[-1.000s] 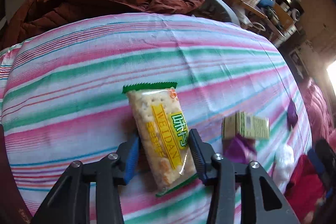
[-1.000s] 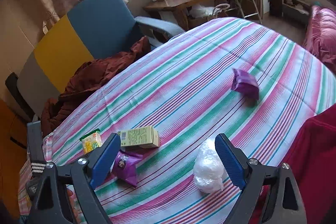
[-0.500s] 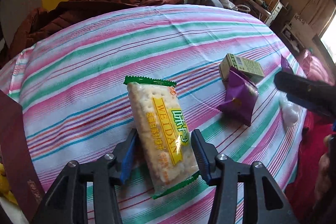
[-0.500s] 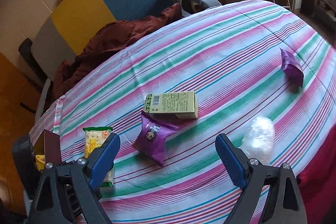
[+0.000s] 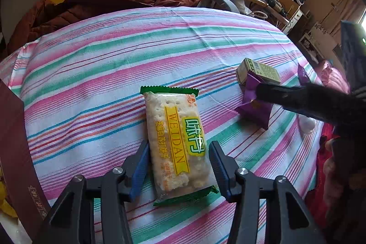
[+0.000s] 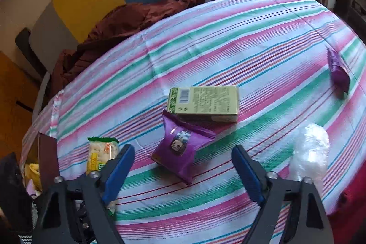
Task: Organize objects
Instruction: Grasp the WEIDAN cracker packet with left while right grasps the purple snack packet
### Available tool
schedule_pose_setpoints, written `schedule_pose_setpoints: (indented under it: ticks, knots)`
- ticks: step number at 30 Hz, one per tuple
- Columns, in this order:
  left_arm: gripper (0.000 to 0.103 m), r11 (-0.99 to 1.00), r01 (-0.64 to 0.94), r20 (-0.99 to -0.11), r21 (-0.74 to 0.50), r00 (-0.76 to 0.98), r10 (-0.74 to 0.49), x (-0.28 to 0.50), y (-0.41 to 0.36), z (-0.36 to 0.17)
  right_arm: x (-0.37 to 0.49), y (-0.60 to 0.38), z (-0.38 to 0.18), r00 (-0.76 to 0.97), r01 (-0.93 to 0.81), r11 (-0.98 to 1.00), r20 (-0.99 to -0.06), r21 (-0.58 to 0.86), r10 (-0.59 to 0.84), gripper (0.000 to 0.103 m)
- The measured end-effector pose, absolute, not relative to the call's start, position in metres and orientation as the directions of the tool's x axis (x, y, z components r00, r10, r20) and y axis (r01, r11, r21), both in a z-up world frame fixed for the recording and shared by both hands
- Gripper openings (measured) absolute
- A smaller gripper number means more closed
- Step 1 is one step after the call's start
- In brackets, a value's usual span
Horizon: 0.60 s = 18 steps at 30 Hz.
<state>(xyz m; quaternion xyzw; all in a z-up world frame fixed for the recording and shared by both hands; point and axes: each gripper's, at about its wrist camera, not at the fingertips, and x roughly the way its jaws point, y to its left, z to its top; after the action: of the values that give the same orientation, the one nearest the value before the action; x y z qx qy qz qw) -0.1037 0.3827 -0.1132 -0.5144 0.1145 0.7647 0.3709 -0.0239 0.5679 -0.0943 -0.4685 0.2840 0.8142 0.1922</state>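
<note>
Cracker packet (image 5: pixel 177 145) lies flat on the striped cloth of the surface (image 5: pixel 91 74), long axis running away from the left camera, its near half between the jaws of the left hand-held gripper (image 5: pixel 178 166). The jaws have just been opening; the blue pads stand clear of the wrapper on both sides, at a medium gap, so nothing is gripped. Judgement: the packet reads as set down or released here.

Right hand-held gripper (image 6: pixel 183 173) hangs over the purple snack pouch (image 6: pixel 181 150). Its jaws have just been closing, but they are apart at a fairly wide gap and the pouch lies beyond the pad tips, untouched. Step in hand, as I judge it: approach to pick up the pouch. The next move calls for going lower and forward until the pads straddle the pouch body, then closing; the foil is puffy and slick, so a grip across the middle seems safer than one on a crimped end.

The pouch's far corner touches or leans on the green carton (image 6: pixel 203 103). A second purple pouch (image 6: pixel 338 71) lies well apart at the right edge; a crumpled clear plastic bag (image 6: pixel 311 152) sits near the right jaw.

Writing: packet reads "WEIDAN" on a yellow band, plus Chinese characters. The carton shows a barcode; its small print is unreadable. The pouch carries a small cartoon face.
</note>
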Motion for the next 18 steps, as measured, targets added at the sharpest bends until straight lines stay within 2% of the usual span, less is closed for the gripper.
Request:
schedule_pose_setpoints:
  ticks: [1,2,3,6,11,18]
  knots:
    - [0.058,-0.690,-0.698,-0.873,-0.190,-0.201,0.444,-0.101,0.385,-0.113,-0.026,0.566,-0.097,-0.472,-0.576,-0.774,-0.880,0.264,0.051,0.067]
    - [0.059,-0.683,-0.710,-0.875,-0.170,-0.210,0.436,-0.098,0.387,-0.114,-0.029,0.564,-0.101,-0.451,-0.573,-0.783,-0.891,0.243,0.054,0.052]
    - [0.059,-0.678,-0.721,-0.879,-0.142,-0.223,0.421,-0.095,0.389,-0.114,-0.030,0.562,-0.103,-0.444,-0.561,-0.791,-0.895,0.243,0.040,0.042]
    - [0.060,-0.671,-0.731,-0.885,-0.125,-0.223,0.408,-0.091,0.387,-0.112,-0.025,0.554,-0.098,-0.428,-0.533,-0.826,-0.901,0.186,0.074,0.042]
    - [0.061,-0.688,-0.696,-0.880,-0.206,-0.175,0.441,-0.101,0.380,-0.111,-0.016,0.562,-0.102,-0.393,-0.531,-0.821,-0.919,0.208,0.021,0.042]
    - [0.064,-0.706,-0.691,-0.889,-0.154,-0.214,0.404,-0.100,0.394,-0.112,-0.024,0.560,-0.101,-0.396,-0.517,-0.831,-0.918,0.203,0.022,0.046]
